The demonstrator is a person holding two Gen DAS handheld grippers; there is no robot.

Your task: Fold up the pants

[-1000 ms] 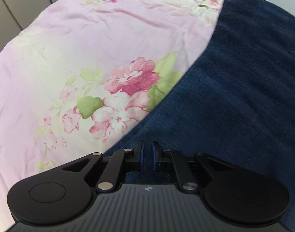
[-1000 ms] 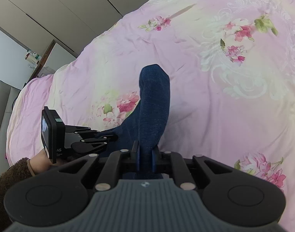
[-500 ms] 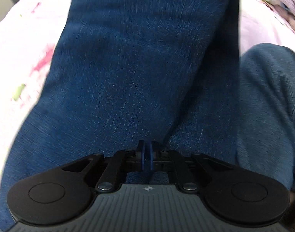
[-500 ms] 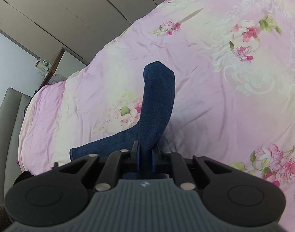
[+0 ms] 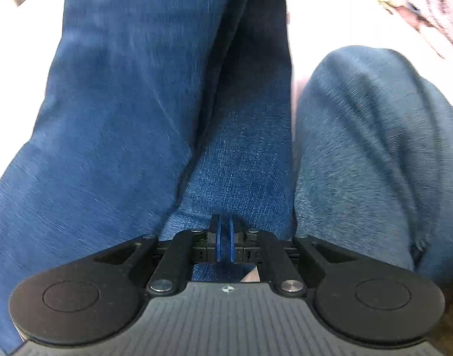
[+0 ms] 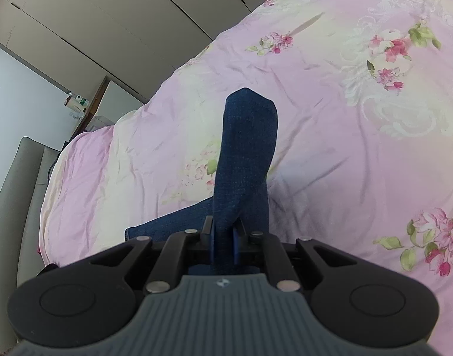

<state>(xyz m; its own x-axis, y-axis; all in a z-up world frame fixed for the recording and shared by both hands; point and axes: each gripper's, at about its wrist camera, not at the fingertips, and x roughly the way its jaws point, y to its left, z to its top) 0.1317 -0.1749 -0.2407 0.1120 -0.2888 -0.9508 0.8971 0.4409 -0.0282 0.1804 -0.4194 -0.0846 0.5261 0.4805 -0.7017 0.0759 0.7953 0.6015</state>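
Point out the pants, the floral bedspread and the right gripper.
pants [image 6: 247, 148], right wrist view, on the raised leg of dark blue fabric.
floral bedspread [image 6: 360, 154], right wrist view, on bare pink cloth right of the pants.
right gripper [image 6: 223, 237], right wrist view, between the blue pads clamping the fabric.

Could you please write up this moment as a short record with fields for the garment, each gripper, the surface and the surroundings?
garment: blue pants, partly lifted, one end trailing on the bed
left gripper: shut on the pants, fabric filling most of its view
right gripper: shut on the pants, a fold rising above its fingers
surface: pink floral bedspread
surroundings: pale wardrobe doors beyond the bed, grey headboard at its end
fold state: not yet laid flat
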